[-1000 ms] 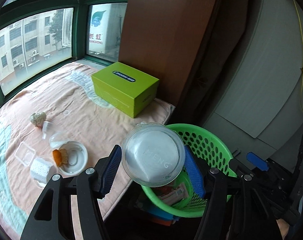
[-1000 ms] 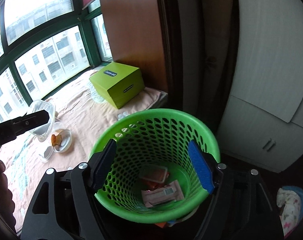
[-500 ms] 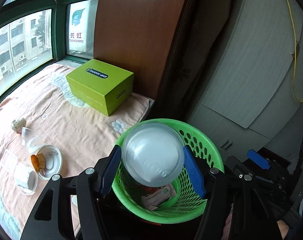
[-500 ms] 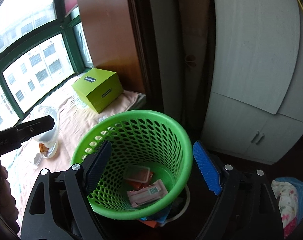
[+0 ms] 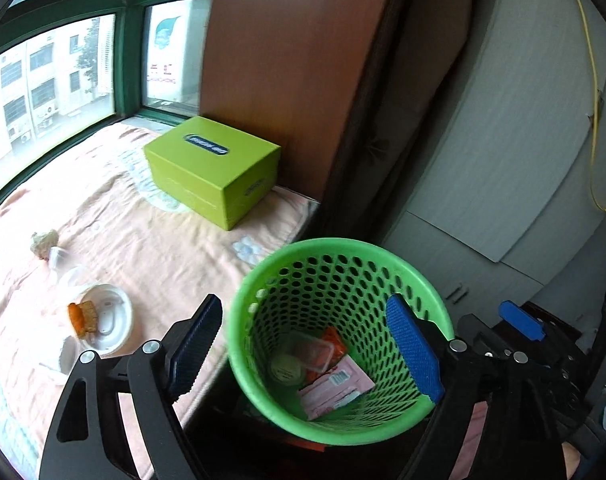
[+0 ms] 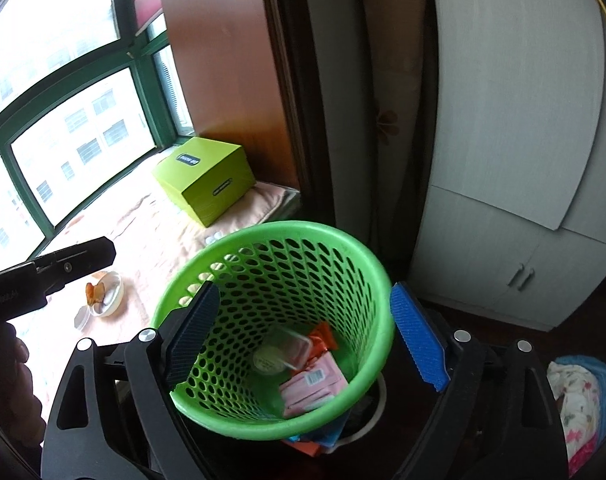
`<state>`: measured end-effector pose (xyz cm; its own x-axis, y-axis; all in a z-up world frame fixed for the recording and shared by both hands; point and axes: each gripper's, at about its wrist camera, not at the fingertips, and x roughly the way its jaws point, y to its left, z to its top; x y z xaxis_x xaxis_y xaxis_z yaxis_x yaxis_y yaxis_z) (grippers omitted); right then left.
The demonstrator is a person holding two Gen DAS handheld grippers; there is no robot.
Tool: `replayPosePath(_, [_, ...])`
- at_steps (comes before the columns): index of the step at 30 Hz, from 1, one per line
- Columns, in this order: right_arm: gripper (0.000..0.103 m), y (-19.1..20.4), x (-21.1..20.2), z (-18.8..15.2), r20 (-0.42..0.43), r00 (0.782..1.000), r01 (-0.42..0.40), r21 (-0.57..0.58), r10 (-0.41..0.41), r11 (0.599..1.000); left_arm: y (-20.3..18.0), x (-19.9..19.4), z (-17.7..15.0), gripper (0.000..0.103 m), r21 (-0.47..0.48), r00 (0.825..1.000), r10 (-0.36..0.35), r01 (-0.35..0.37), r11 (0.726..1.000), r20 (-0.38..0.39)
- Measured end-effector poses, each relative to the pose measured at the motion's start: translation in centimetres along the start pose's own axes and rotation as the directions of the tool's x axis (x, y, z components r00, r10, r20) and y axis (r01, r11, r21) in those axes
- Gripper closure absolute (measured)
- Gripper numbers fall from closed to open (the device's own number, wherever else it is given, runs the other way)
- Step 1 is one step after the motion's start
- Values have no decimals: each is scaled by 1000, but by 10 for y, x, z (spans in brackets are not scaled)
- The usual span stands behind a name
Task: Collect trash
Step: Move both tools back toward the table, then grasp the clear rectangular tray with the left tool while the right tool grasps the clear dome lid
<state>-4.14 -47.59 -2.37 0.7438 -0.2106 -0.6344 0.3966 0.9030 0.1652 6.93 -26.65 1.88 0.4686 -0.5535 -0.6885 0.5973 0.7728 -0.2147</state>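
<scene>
Dropped from the left gripper (image 5: 303,346), whose jaws have just been opening wide and empty, one clear lid (image 5: 285,367) is now lying in the one green basket (image 5: 423,276) — the right gripper (image 6: 305,338) has been widening too, holding nothing. Only the right view is showing floral cloth (image 6: 579,400).

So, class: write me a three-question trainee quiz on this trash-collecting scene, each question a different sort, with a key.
1. True or false: the left tool grips a clear lid.
2. Which lies in the basket? A) pink packet B) green box C) bowl
3. Fill in: the green box sits on the ____ by the window.

Key: 1 false, both tools' jaws have just been opening and stand empty; the right tool is open too. 2 A. 3 blanket.
</scene>
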Motion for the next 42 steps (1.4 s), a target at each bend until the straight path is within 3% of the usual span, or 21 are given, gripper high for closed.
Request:
replayPosePath(8, [14,27,5,3,-10,998,-60,-50,59,997,43,-15,-2,18,-76,996,93,-92,993,11])
replayPosePath(17, [14,71,18,7,-35,992,-129,-126,125,984,106,-37,-9,18,-180,977,211,-205,962,14])
replayPosePath(33, [14,160,53,7,-120,961,-273,-241,251,931,232,-78,-33,18,-410,926,377,-353,841,-23])
replayPosePath(42, [14,214,83,-1,-224,910,-401,-256,350,879,274,-89,-49,18,-474,907,418,-392,788,-56])
